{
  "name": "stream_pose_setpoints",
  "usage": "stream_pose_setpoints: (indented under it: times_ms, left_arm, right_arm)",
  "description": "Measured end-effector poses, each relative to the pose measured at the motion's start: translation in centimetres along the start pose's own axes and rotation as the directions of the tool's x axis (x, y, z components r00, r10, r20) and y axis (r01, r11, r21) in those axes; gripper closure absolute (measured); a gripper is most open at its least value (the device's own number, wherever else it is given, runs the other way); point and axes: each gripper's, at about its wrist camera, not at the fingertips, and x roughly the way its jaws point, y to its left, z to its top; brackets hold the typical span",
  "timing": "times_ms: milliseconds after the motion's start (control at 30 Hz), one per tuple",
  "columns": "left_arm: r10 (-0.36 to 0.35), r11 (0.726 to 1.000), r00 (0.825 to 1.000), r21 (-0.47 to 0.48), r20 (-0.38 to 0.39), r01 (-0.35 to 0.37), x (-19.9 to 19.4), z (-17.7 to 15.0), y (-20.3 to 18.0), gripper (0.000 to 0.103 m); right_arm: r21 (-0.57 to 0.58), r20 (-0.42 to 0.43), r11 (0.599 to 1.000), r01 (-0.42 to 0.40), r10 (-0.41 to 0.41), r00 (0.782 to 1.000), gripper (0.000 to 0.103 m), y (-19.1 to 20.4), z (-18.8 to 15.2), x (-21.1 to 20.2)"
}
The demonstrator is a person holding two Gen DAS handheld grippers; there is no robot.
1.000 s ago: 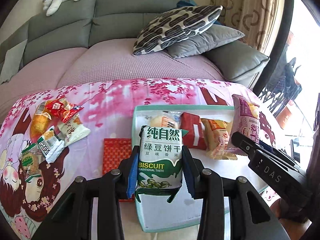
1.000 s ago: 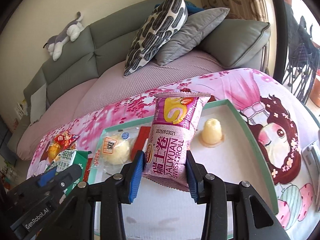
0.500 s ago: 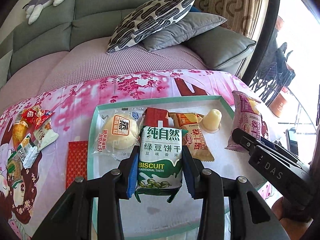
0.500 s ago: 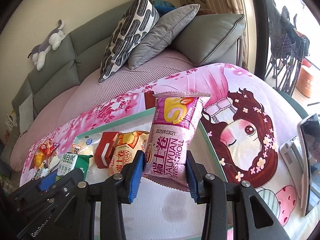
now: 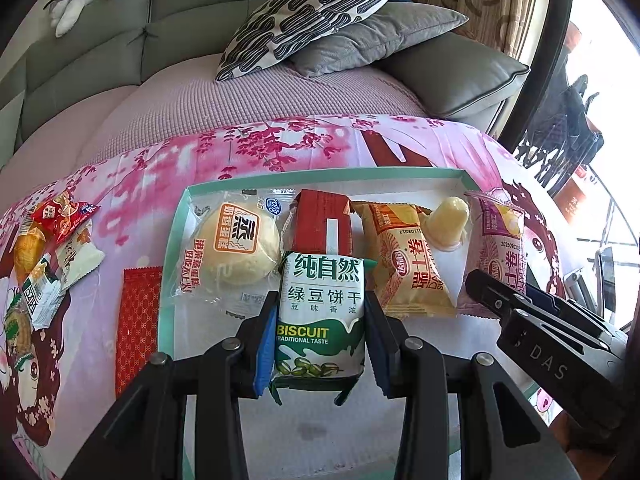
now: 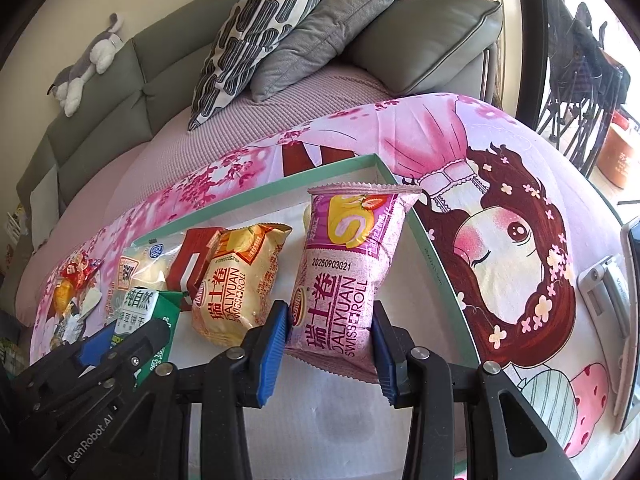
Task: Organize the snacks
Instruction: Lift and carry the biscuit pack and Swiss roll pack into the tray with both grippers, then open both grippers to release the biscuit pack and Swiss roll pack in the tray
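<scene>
My left gripper (image 5: 320, 344) is shut on a green and white biscuit pack (image 5: 322, 312), held upright over the near part of the mint-rimmed tray (image 5: 320, 174). My right gripper (image 6: 330, 344) is shut on a pink Swiss roll pack (image 6: 344, 280), held upright over the tray's right end (image 6: 440, 280). Lying in a row in the tray are a steamed cake in clear wrap (image 5: 234, 240), a red pack (image 5: 322, 226), a yellow Swiss roll pack (image 5: 408, 264) and a jelly cup (image 5: 448, 220). The pink Swiss roll pack (image 5: 498, 248) and the right gripper's fingers (image 5: 492, 292) show at the right of the left wrist view.
Several loose snacks (image 5: 48, 252) lie on the pink cartoon cloth (image 5: 132, 200) at the left, and a flat red packet (image 5: 138, 320) lies by the tray's left wall. A phone on a stand (image 6: 624, 312) is at the far right. Behind stands a grey sofa (image 5: 100, 52) with cushions (image 5: 312, 12).
Both grippers have moved right and lower over the tray, each keeping its pack. The tray's row of snacks now lies closer below the held packs.
</scene>
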Motion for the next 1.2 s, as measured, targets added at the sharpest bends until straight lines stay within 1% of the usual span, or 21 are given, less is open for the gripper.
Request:
stream_pose_setpoints:
  times_ms: [400, 433, 467, 533, 600, 700, 800, 867, 900, 1033, 1133, 1200]
  left_arm:
    - [0.022, 1.0, 0.999, 0.022, -0.037, -0.021, 0.7, -0.2, -0.5, 0.061]
    - [0.023, 1.0, 0.999, 0.021, -0.04, -0.022, 0.7, -0.2, -0.5, 0.058]
    - [0.025, 0.999, 0.999, 0.02, -0.042, -0.024, 0.7, -0.2, -0.5, 0.053]
    - [0.028, 0.999, 0.999, 0.021, -0.039, -0.028, 0.5, -0.2, -0.4, 0.047]
    - [0.032, 0.999, 0.999, 0.022, -0.039, -0.031, 0.3, -0.1, -0.4, 0.045]
    - [0.042, 0.999, 0.998, 0.029, -0.047, -0.04, 0.3, -0.2, -0.4, 0.042]
    - [0.058, 0.998, 0.997, 0.026, -0.052, -0.057, 0.2, -0.2, -0.3, 0.039]
    - [0.071, 0.997, 0.996, 0.021, -0.051, -0.07, 0.2, -0.1, -0.1, 0.028]
    - [0.078, 0.997, 0.996, 0.02, -0.051, -0.077, 0.1, -0.1, 0.0, 0.027]
    - [0.1, 0.995, 0.993, 0.019, -0.062, -0.099, 0.4, -0.2, 0.3, 0.024]
    - [0.113, 0.994, 0.992, 0.013, -0.062, -0.113, 0.4, -0.2, 0.6, 0.019]
    - [0.125, 0.992, 0.991, 0.006, -0.055, -0.125, 0.3, -0.2, 0.8, 0.018]
  right_arm:
    - [-0.021, -0.031, 0.999, 0.033, -0.033, 0.999, 0.058, 0.2, 0.1, 0.4]
    - [-0.024, -0.031, 0.999, 0.039, -0.04, 0.999, 0.052, 0.2, 0.1, 0.3]
    - [-0.025, -0.034, 0.999, 0.044, -0.045, 0.998, 0.044, 0.2, 0.1, 0.4]
    - [-0.041, -0.041, 0.997, 0.058, -0.06, 0.997, 0.037, 0.3, 0.1, 0.5]
    - [-0.055, -0.046, 0.995, 0.079, -0.081, 0.996, 0.036, 0.4, 0.1, 0.7]
    - [-0.06, -0.047, 0.994, 0.089, -0.092, 0.995, 0.033, 0.4, 0.1, 0.7]
    - [-0.063, -0.041, 0.993, 0.098, -0.1, 0.994, 0.026, 0.4, 0.2, 0.5]
    - [-0.073, -0.039, 0.991, 0.114, -0.117, 0.992, 0.02, 0.4, 0.3, 0.4]
    - [-0.078, -0.037, 0.989, 0.122, -0.126, 0.991, 0.018, 0.4, 0.2, 0.4]
    - [-0.103, -0.041, 0.984, 0.142, -0.147, 0.988, 0.013, 0.4, 0.2, 0.6]
    - [-0.115, -0.036, 0.983, 0.142, -0.147, 0.989, 0.009, 0.6, 0.1, 0.7]
    - [-0.125, -0.033, 0.982, 0.14, -0.146, 0.989, 0.007, 0.7, 0.0, 0.6]
